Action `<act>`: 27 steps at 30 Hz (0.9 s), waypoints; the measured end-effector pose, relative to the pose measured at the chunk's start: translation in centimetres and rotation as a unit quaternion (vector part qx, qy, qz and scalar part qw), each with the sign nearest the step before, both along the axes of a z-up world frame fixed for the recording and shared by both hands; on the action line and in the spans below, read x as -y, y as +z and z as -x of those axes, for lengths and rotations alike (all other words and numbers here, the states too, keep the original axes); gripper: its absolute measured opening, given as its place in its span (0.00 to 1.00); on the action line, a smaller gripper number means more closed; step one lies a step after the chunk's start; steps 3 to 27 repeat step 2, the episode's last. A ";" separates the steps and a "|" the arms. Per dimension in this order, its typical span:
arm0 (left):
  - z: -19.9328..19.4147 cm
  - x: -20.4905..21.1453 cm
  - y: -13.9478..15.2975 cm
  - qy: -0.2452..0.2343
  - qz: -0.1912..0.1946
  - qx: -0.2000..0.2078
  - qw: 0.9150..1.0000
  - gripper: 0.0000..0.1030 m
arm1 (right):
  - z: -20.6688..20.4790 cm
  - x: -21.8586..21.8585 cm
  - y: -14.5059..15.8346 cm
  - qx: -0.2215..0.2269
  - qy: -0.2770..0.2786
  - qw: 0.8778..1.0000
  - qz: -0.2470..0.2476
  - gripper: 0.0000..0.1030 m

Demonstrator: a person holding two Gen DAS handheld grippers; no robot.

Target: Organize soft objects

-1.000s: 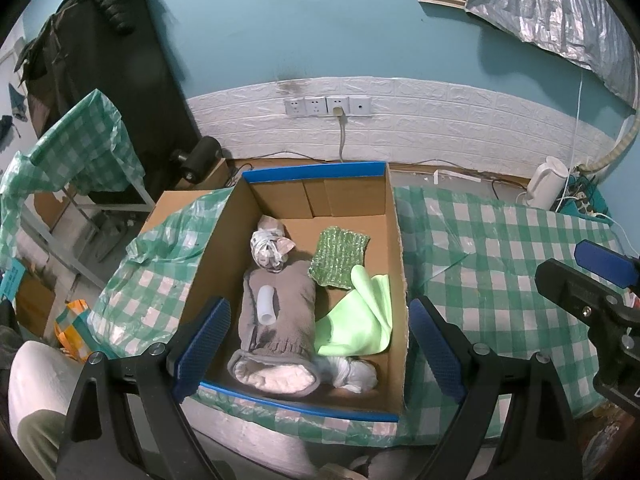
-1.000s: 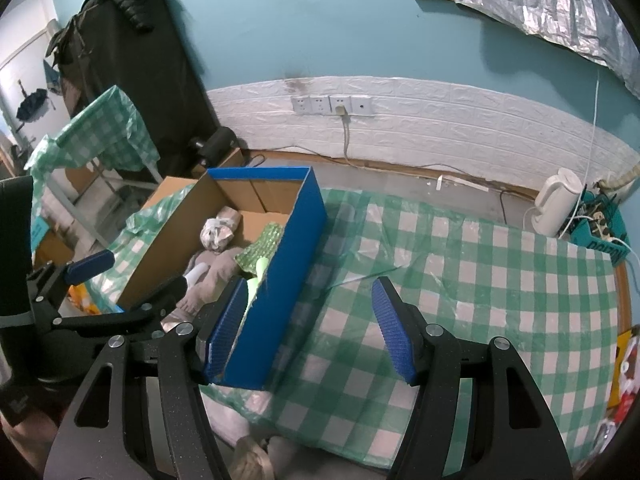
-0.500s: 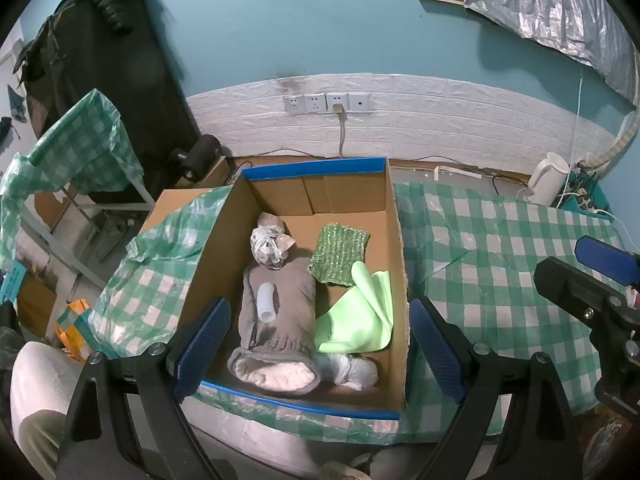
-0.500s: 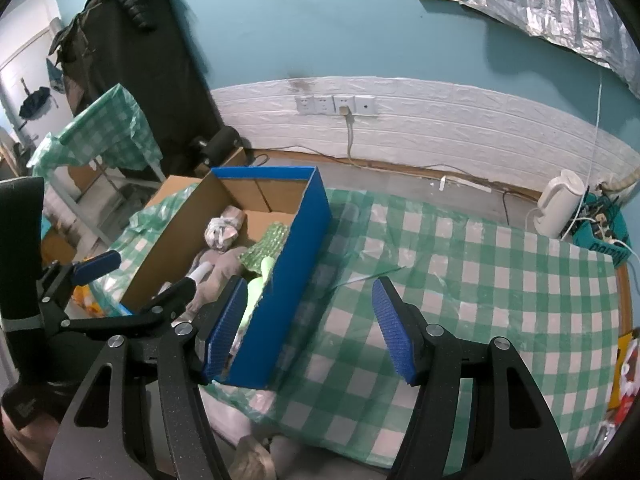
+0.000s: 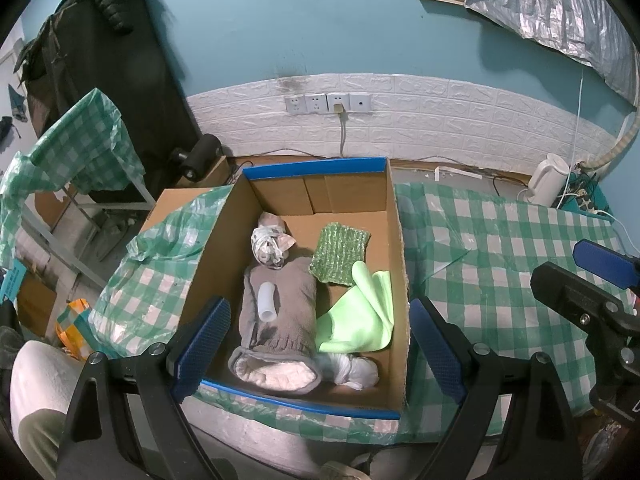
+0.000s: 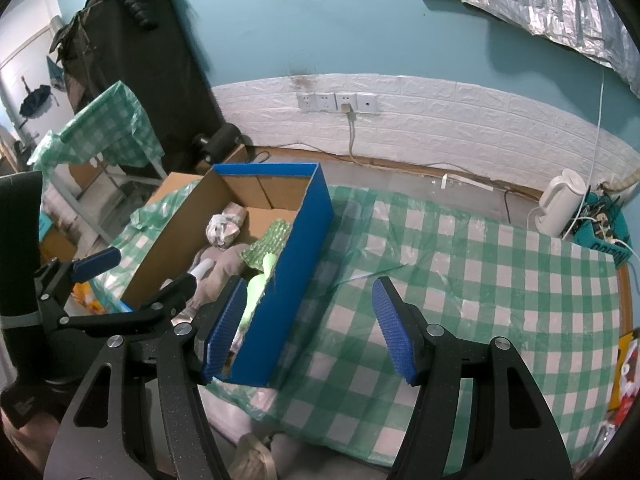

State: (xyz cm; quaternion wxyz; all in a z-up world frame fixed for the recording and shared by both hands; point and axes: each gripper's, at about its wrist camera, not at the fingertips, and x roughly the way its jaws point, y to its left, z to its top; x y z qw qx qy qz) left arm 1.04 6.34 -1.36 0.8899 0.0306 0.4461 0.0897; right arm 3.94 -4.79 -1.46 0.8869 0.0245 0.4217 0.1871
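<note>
A blue-edged cardboard box [image 5: 396,248] stands on the checked table and holds a rolled grey towel [image 5: 280,312] with a white tube [image 5: 267,297] on it, a knotted white-grey bundle [image 5: 269,242], a green knitted cloth [image 5: 340,249], a lime cloth [image 5: 360,316] and a white wad [image 5: 356,368]. My left gripper [image 5: 320,348] is open and empty above the box's near edge. My right gripper [image 6: 310,334] is open and empty over the box's blue side wall [image 6: 296,280] and the table.
The green checked tablecloth [image 6: 480,280] stretches to the right of the box. A white kettle [image 6: 558,208] and cables sit at the far right by the wall. A second covered table [image 5: 76,148] and a dark coat rack [image 5: 100,80] stand left.
Both grippers have drifted slightly back and up; the box looks a little farther off. The box's contents have not moved, and both grippers stay open.
</note>
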 end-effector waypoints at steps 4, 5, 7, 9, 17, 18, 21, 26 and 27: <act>0.1 0.0 0.0 0.000 0.000 0.000 1.000 0.89 | 0.1 0.0 0.1 0.001 0.001 1.000 -0.001 0.63; 0.1 0.0 0.0 0.000 0.000 0.000 1.000 0.89 | 0.1 0.0 0.1 0.001 0.001 1.000 -0.001 0.63; 0.1 0.0 0.0 0.000 0.000 0.000 1.000 0.89 | 0.1 0.0 0.1 0.001 0.001 1.000 -0.001 0.63; 0.1 0.0 0.0 0.000 0.000 0.000 1.000 0.89 | 0.1 0.0 0.1 0.001 0.001 1.000 -0.001 0.63; 0.1 0.0 0.0 0.000 0.000 0.000 1.000 0.89 | 0.1 0.0 0.1 0.001 0.001 1.000 -0.001 0.63; 0.1 0.0 0.0 0.000 0.000 0.000 1.000 0.89 | 0.1 0.0 0.1 0.001 0.001 1.000 -0.001 0.63; 0.1 0.0 0.0 0.000 0.000 0.000 1.000 0.89 | 0.1 0.0 0.1 0.001 0.001 1.000 -0.001 0.63; 0.1 0.0 0.0 0.000 0.000 0.000 1.000 0.89 | 0.1 0.0 0.1 0.001 0.001 1.000 -0.001 0.63; 0.1 0.0 0.0 0.000 0.000 0.000 1.000 0.89 | 0.1 0.0 0.1 0.001 0.001 1.000 -0.001 0.63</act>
